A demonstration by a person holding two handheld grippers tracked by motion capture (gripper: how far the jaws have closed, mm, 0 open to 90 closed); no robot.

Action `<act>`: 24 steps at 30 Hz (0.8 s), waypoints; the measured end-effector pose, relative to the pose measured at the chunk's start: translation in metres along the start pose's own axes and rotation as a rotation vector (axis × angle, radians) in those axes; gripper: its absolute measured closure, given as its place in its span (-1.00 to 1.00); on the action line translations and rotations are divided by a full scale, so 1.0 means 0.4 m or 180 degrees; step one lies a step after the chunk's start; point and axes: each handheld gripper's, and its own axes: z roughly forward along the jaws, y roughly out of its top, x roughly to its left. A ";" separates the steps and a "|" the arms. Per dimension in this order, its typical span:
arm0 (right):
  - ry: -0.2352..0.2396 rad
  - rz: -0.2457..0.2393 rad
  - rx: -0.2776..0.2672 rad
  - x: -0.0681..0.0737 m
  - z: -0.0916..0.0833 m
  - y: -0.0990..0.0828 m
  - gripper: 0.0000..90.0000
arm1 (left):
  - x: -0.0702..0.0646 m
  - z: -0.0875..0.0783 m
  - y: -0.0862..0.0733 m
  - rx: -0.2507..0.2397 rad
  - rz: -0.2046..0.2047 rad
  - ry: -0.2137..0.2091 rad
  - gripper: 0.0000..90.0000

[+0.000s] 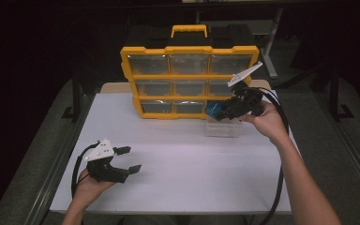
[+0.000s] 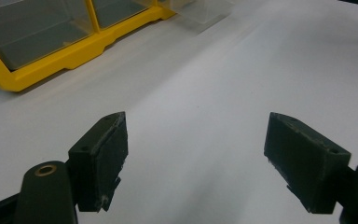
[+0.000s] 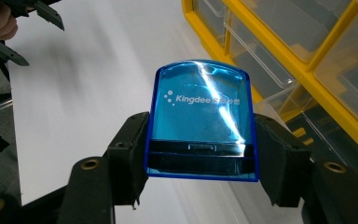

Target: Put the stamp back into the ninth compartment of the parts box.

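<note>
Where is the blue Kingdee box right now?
The blue box is clamped in the right gripper, at the right of the high view, above the clear drawer on the table in front of the yellow organizer's lower right corner.

My left hand (image 1: 88, 183) sits at the lower left of the high view, palm up under the left gripper (image 1: 127, 159), whose jaws stand wide apart with nothing between them. My right forearm runs up from the lower right corner to my right hand (image 1: 266, 119) at centre right; the right gripper (image 1: 215, 112) points left, jaws clamped on both sides of a blue case (image 3: 200, 119).
</note>
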 end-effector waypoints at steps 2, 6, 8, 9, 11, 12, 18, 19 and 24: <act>0.0002 0.0013 -0.0001 -0.003 -0.001 0.000 -0.12 | 0.000 0.000 0.000 -0.0002 -0.0002 -0.0001 -0.52; -0.0022 0.0009 -0.0003 -0.009 -0.005 -0.001 -0.12 | 0.000 0.000 0.000 -0.0006 -0.0006 0.0000 -0.52; -0.0026 0.0036 0.0004 -0.011 -0.007 0.000 -0.12 | -0.001 0.000 0.000 -0.0007 -0.0008 -0.0001 -0.52; -0.0027 0.0018 0.0000 -0.014 -0.007 -0.001 -0.12 | -0.001 0.000 0.000 -0.0007 -0.0007 -0.0001 -0.52; -0.0041 0.0032 0.0009 -0.017 -0.007 0.000 -0.12 | -0.001 0.000 0.001 0.0015 0.0000 -0.0004 -0.52; -0.0039 0.0037 0.0007 -0.018 -0.007 0.000 -0.12 | -0.001 0.001 0.000 -0.0005 -0.0005 -0.0002 -0.52; -0.0063 0.0059 0.0034 -0.031 -0.006 -0.001 -0.12 | 0.000 -0.001 -0.001 -0.0016 -0.0028 0.0000 -0.52; -0.0068 0.0072 0.0039 -0.033 -0.005 -0.002 -0.12 | 0.000 -0.001 -0.001 -0.0009 -0.0028 0.0000 -0.52; -0.0082 0.0105 0.0094 -0.049 -0.002 -0.009 -0.12 | 0.001 -0.001 -0.001 0.0001 -0.0018 -0.0002 -0.52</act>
